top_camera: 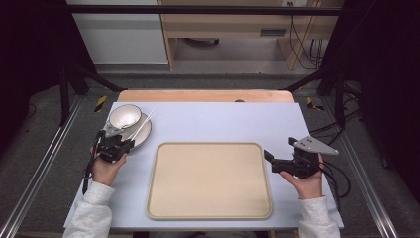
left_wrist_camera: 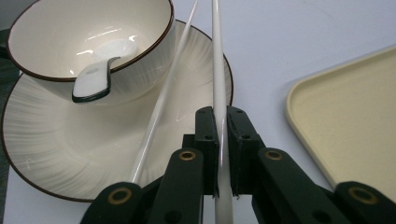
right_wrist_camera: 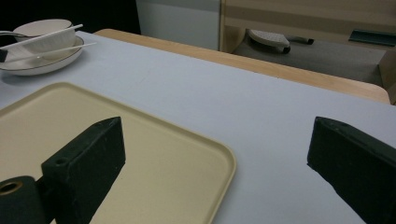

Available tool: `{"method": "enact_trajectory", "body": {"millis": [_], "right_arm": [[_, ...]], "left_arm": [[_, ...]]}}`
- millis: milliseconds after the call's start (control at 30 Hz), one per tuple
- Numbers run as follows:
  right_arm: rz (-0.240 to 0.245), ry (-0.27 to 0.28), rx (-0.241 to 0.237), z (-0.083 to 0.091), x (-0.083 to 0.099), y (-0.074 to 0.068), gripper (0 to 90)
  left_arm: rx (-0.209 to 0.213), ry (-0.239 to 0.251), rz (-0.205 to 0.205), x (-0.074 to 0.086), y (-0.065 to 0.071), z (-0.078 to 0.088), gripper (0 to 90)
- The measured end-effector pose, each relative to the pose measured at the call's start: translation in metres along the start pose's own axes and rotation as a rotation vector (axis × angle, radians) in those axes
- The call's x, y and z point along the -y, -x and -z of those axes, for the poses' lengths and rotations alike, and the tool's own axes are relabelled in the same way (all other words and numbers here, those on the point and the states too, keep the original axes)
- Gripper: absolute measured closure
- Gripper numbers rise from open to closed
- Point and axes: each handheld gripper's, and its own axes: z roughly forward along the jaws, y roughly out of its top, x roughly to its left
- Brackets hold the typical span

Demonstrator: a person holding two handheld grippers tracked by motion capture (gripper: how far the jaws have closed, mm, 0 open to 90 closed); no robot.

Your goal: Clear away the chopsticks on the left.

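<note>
One chopstick [left_wrist_camera: 217, 70] pinched in left gripper [left_wrist_camera: 222, 140] — bowl [left_wrist_camera: 88, 42] beside; right gripper [right_wrist_camera: 215, 154] wide.

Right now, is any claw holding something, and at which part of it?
The left claw is shut on one white chopstick, near its lower end, over the plate. The right claw is open and holds nothing.

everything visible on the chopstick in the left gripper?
The chopstick is white, slim, glossy and straight, plastic or ceramic by its look. The left gripper is shut on it near its lower end, jaws pressed to both sides. It runs up and away from the jaws over the plate, passing right of the bowl; whether it touches either is unclear. A second chopstick lies beside it, angled toward it. In the high view both slant across the plate's right side.
</note>
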Motion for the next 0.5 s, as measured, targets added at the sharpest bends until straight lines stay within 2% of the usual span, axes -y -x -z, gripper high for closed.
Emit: {"method": "enact_trajectory", "body": {"millis": [133, 200, 233, 500], "right_arm": [[-0.007, 0.009, 0.006, 0.003, 0.0, 0.002, 4.4], [-0.009, 0.01, 0.005, 0.003, 0.0, 0.002, 4.4], [-0.01, 0.009, 0.005, 0.004, 0.0, 0.002, 4.4], [-0.017, 0.011, 0.005, 0.005, 0.001, 0.004, 4.4]], "left_arm": [[-0.01, 0.038, 0.033, 0.002, 0.011, 0.014, 84.1], [-0.012, 0.04, 0.034, 0.002, 0.013, 0.017, 84.1], [-0.019, 0.056, 0.049, 0.003, 0.019, 0.021, 84.1], [-0.045, 0.077, 0.054, 0.007, 0.044, 0.034, 84.1]]}}
